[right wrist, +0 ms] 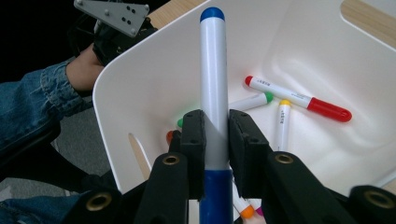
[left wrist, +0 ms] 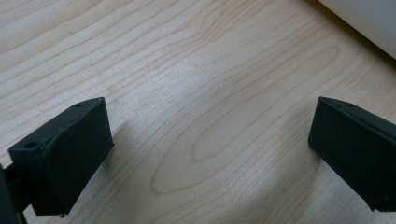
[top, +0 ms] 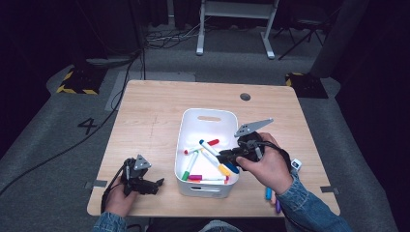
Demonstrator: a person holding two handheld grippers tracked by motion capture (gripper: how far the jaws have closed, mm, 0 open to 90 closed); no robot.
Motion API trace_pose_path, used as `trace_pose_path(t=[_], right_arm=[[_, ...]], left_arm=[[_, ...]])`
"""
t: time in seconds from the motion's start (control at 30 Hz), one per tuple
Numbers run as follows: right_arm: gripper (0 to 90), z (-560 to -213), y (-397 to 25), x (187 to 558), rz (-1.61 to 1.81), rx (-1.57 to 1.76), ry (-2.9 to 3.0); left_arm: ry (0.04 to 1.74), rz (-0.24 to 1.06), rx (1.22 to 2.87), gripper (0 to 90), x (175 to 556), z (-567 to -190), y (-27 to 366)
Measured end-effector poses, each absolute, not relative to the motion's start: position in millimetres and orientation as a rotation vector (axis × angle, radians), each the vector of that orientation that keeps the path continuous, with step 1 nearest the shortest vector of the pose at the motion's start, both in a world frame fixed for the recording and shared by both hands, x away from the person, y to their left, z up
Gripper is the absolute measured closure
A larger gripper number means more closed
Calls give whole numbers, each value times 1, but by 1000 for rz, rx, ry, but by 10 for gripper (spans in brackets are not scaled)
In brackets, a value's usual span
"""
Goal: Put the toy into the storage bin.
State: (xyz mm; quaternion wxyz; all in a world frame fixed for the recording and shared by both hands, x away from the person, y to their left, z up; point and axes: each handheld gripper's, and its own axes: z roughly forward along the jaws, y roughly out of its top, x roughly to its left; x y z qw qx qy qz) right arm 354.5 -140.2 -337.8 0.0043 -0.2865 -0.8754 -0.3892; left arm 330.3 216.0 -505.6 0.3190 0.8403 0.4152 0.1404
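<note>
Right tongs (right wrist: pixel 215 140) clamp blue marker (right wrist: pixel 213 84) above white bin (right wrist: pixel 140 79), rim just left. Left tongs (left wrist: pixel 205 154) wide apart over bare worktop (left wrist: pixel 196 70), bin wall w/ gap beyond.

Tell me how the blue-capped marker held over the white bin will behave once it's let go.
The blue marker looks rigid, staying straight in the right claw. Its round, smooth barrel would probably roll, though the white bin walls and the other markers should stop it. Likely light.
</note>
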Motion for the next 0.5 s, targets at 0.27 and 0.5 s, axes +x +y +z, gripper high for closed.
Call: trace_pose_path(t=[0.27, 0.5], right_arm=[[774, -349, -132, 351, -1138, -869, -2761], [773, -359, -126, 351, -1044, -832, -2817]], left_arm=[[1093, 368, 2210, 0, 330, -506, 216], [1094, 368, 2210, 0, 330, -506, 216]])
